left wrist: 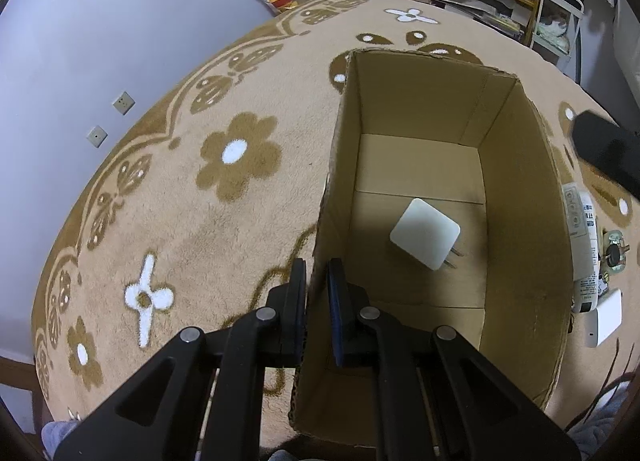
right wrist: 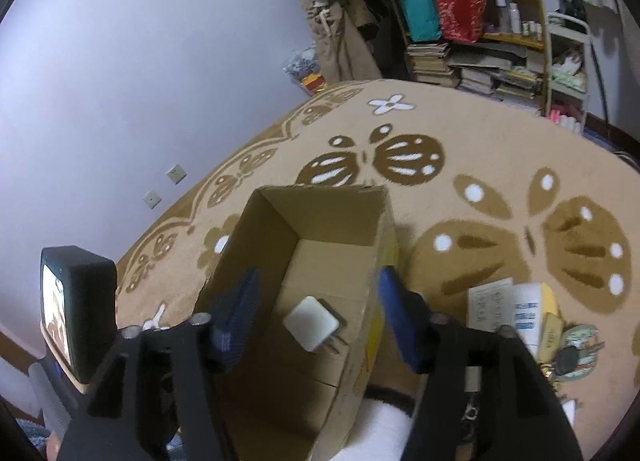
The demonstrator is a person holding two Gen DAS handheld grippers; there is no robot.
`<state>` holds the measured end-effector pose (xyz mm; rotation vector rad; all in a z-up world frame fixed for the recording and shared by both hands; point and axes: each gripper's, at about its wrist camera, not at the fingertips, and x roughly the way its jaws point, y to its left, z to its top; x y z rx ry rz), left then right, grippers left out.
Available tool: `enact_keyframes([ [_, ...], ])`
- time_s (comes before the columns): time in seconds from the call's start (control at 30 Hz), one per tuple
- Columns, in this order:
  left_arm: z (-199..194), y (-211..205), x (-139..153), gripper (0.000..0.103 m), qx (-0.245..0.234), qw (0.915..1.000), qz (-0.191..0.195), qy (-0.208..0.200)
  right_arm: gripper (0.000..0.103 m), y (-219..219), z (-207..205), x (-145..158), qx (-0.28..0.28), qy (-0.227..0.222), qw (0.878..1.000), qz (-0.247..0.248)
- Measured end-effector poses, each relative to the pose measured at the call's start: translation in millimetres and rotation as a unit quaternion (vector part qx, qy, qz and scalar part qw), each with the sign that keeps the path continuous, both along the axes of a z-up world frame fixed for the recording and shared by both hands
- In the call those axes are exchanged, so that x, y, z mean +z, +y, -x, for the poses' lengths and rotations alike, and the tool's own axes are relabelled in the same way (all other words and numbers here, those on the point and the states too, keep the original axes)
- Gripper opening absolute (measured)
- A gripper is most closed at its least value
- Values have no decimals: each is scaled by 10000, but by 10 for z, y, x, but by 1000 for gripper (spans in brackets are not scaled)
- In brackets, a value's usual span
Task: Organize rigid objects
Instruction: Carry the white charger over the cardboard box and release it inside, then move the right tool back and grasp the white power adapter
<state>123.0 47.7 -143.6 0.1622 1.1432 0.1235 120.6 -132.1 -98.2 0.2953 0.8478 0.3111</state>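
Note:
An open cardboard box (left wrist: 520, 181) stands on the beige flowered carpet. A white plug-in charger (left wrist: 425, 234) lies flat on the box floor, prongs toward the near right. My left gripper (left wrist: 317, 281) is shut on the box's left wall, one finger outside and one inside. In the right wrist view, my right gripper (right wrist: 316, 297) hangs open above the box (right wrist: 264, 229), blue pads wide apart. The charger (right wrist: 311, 323) shows between them, lower down and touched by neither pad.
On the carpet right of the box lie a white printed tube (left wrist: 580, 245), a key bunch (left wrist: 614, 255) and a white adapter (left wrist: 604, 317). Printed cartons (right wrist: 516, 309) lie there too. Cluttered shelves (right wrist: 480, 41) stand at the back. A small lit screen (right wrist: 60, 309) shows at the left.

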Motion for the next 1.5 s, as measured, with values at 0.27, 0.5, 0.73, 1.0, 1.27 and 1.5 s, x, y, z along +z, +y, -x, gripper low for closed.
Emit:
enact_keyframes([
  [0.27,-6,13,6,10,16,10000,16,3,100,-314,89,74,-451,67,9989,120],
  [0.5,6,17,27,10,44,10000,19,-22,103,-630,133,89,-741,149,9958,507],
  [0.73,1,9,38,10,24,10000,-1,-26,103,-957,149,-125,-1102,602,9887,813],
  [1.0,4,7,34,8,-4,10000,35,1,103,-1235,283,-498,-1413,1219,9774,989],
  [1.27,-18,48,38,8,26,9998,172,11,103,-1455,466,-854,-1760,1996,9530,1448],
  [1.5,-32,47,32,8,67,9997,231,28,103,-1520,507,-1131,-1732,2532,9396,1518],
])
